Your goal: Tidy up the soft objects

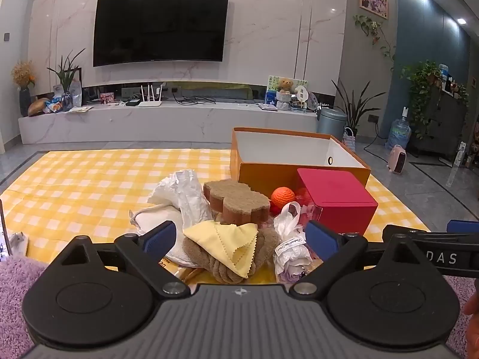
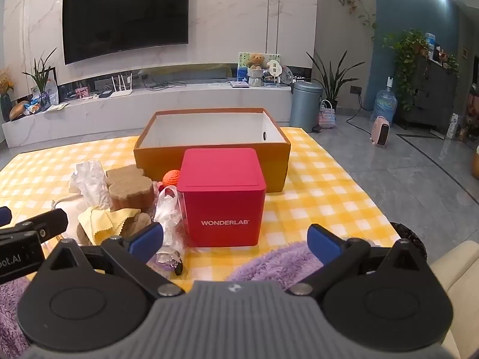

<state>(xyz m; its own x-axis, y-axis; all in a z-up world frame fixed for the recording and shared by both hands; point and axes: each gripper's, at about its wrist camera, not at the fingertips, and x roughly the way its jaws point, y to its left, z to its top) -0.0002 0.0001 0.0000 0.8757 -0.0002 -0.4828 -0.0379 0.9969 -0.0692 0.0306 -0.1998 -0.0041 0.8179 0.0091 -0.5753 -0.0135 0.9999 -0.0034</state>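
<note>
My left hand-held gripper [image 1: 241,236] and right hand-held gripper [image 2: 235,237] are both released, grasping nothing. Soft items, a yellow cloth [image 1: 224,239] and brown sponge [image 1: 236,202], lie heaped just left of the red box [image 2: 223,197].

Left gripper [image 1: 241,237]: jaws fully spread, nothing clamped, pointing forward and tilted downward. Right gripper [image 2: 236,240]: jaws equally wide, empty, same downward tilt. The two sit side by side, level with each other.
</note>
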